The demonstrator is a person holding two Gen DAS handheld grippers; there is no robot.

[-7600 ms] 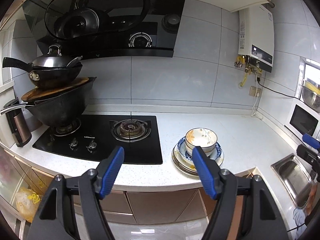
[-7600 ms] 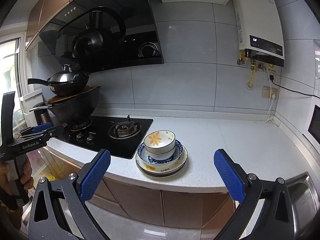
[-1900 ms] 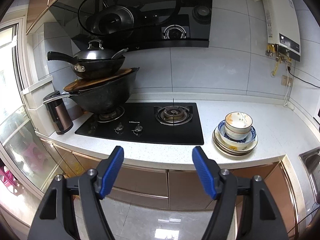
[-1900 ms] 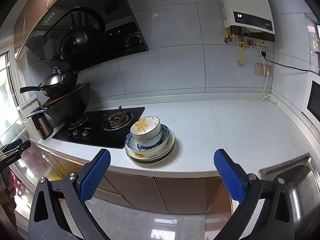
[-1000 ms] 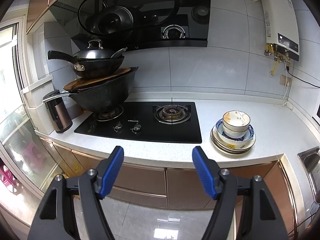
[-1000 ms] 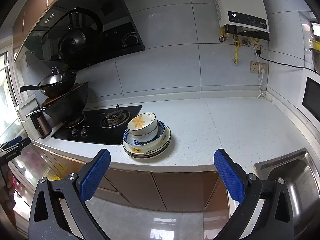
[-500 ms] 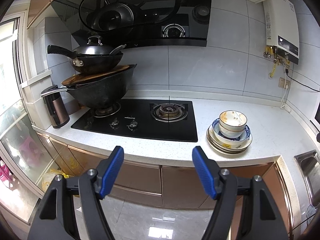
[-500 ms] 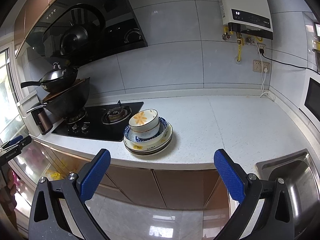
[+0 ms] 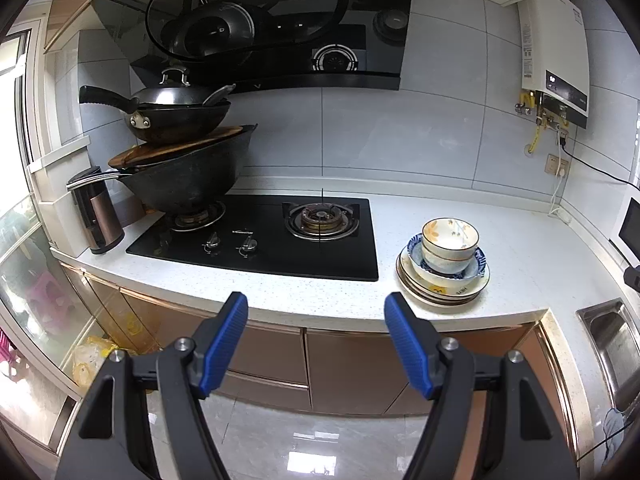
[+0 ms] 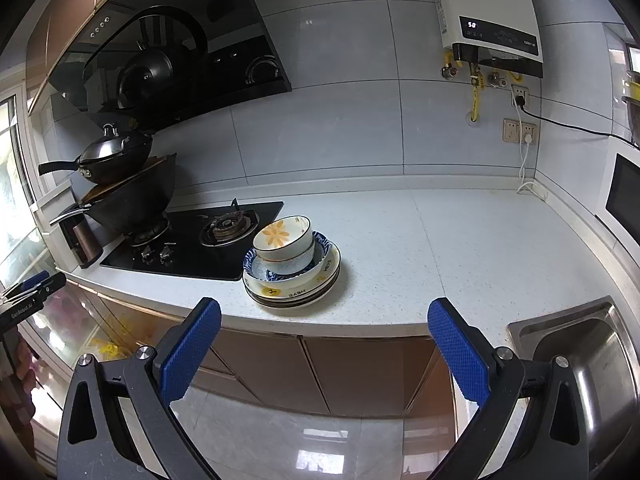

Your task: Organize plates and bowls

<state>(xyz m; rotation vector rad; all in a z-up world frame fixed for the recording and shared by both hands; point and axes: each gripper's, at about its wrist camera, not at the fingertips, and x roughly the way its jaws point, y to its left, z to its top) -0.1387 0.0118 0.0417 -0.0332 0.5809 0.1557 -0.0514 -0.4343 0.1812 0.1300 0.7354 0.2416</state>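
Left gripper (image 9: 316,320): fingers spread wide, empty.
Right gripper (image 10: 324,332): fingers spread wide, empty.
Bowls (image 10: 285,240): nested atop stacked plates (image 10: 296,292) on the surface (image 10: 460,240).

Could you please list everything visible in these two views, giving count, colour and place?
flower bowl: one, cream with orange flower, atop the stack
blue-patterned bowl: one, under it
plates: several, cream, stacked on countertop
gas hob: one, black, left of stack
woks: two, black, piled on left burner
kettle: one, brown, far left
range hood: one, black
water heater: one, white, wall
sink: one, steel, right
left gripper: blue pads, open
right gripper: blue pads, open
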